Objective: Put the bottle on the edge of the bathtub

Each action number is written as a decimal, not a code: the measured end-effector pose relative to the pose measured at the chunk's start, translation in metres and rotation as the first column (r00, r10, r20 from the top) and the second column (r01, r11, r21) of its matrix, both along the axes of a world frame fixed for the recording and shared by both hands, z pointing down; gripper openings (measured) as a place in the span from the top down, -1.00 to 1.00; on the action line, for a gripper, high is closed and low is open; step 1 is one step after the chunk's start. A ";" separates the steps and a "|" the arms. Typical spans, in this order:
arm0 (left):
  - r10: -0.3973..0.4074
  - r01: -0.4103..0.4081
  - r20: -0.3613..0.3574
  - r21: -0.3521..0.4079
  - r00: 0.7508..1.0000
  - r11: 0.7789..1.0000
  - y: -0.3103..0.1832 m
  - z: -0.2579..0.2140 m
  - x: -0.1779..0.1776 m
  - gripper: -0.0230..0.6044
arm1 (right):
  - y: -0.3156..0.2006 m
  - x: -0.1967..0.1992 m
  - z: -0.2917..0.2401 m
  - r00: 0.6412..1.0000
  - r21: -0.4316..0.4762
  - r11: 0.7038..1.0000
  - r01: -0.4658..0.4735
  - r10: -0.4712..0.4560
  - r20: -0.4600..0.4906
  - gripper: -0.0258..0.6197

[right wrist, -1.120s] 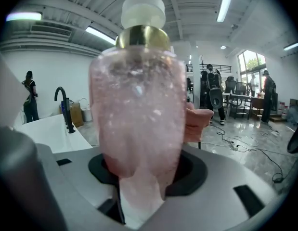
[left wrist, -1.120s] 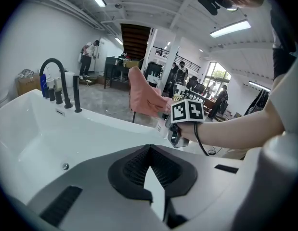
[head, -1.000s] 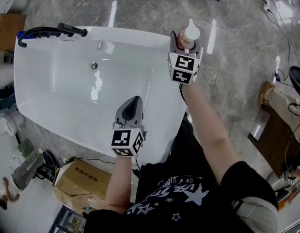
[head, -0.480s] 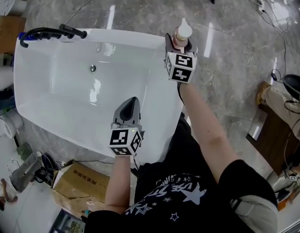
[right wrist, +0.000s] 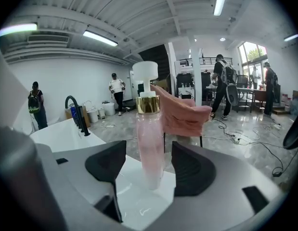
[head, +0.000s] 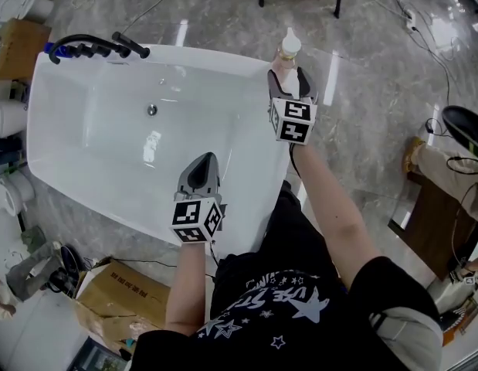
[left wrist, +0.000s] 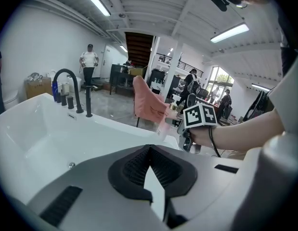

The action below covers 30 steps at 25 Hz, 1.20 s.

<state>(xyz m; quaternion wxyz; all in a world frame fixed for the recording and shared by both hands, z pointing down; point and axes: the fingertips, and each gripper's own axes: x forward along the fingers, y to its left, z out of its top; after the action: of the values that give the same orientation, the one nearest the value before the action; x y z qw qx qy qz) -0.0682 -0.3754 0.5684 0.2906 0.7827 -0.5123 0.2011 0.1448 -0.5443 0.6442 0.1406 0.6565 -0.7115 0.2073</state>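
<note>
A clear pink pump bottle [head: 289, 49] [right wrist: 149, 143] with a gold collar and white pump stands upright on the far right corner of the white bathtub's rim [head: 223, 52]. My right gripper [head: 287, 74] [right wrist: 149, 163] is just behind it. Its jaws are opening, the bottle's base stands between the black pads [right wrist: 106, 165], and a gap shows on each side. My left gripper [head: 208, 163] [left wrist: 149, 170] is shut and holds nothing. It hovers over the tub's near rim, pointing across the basin [left wrist: 43, 129].
A black faucet set [head: 96, 49] [left wrist: 71, 88] stands on the tub's far left corner. A pink chair [right wrist: 182, 112] is beyond the bottle. A cardboard box [head: 119, 296] lies on the marble floor at lower left. Several people stand in the background.
The right gripper's jaws have spread off the bottle and the gripper has drawn slightly back toward me. The bottle stays upright on the rim. The left gripper has hardly moved.
</note>
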 end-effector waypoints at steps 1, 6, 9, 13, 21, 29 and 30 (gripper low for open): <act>-0.003 0.003 -0.002 0.005 1.000 1.000 0.005 -0.003 -0.002 0.88 | 0.006 0.001 -0.006 1.000 0.005 1.000 0.002 -0.002 -0.002 0.03; -0.019 0.020 -0.018 0.044 1.000 0.999 0.029 -0.025 -0.011 0.88 | 0.037 -0.001 -0.038 1.000 0.034 0.999 0.011 -0.011 -0.007 0.03; -0.021 0.022 -0.023 0.064 1.000 0.998 0.046 -0.038 -0.019 0.88 | 0.060 -0.008 -0.057 1.000 0.043 0.999 0.024 -0.024 0.005 0.03; -0.029 0.033 -0.033 0.112 0.999 0.993 0.065 -0.058 -0.028 0.88 | 0.086 -0.020 -0.086 0.998 0.063 0.996 0.056 -0.058 0.023 0.06; -0.055 0.065 -0.056 0.186 0.997 0.980 0.125 -0.100 -0.060 0.88 | 0.156 -0.057 -0.144 0.991 0.121 0.989 0.080 -0.092 0.095 0.67; -0.113 0.130 -0.082 0.243 0.990 0.961 0.199 -0.131 -0.097 0.88 | 0.227 -0.110 -0.193 0.976 0.192 0.964 0.182 -0.202 0.087 0.87; -0.124 0.142 -0.087 0.250 0.988 0.958 0.208 -0.136 -0.103 0.88 | 0.236 -0.117 -0.198 0.973 0.196 0.961 0.197 -0.216 0.080 0.87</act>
<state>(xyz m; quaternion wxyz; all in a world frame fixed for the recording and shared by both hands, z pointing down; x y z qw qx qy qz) -0.1713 -0.1676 0.4325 0.2184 0.7840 -0.5748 0.0857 0.0274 -0.3079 0.4461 0.0633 0.5775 -0.7987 0.1568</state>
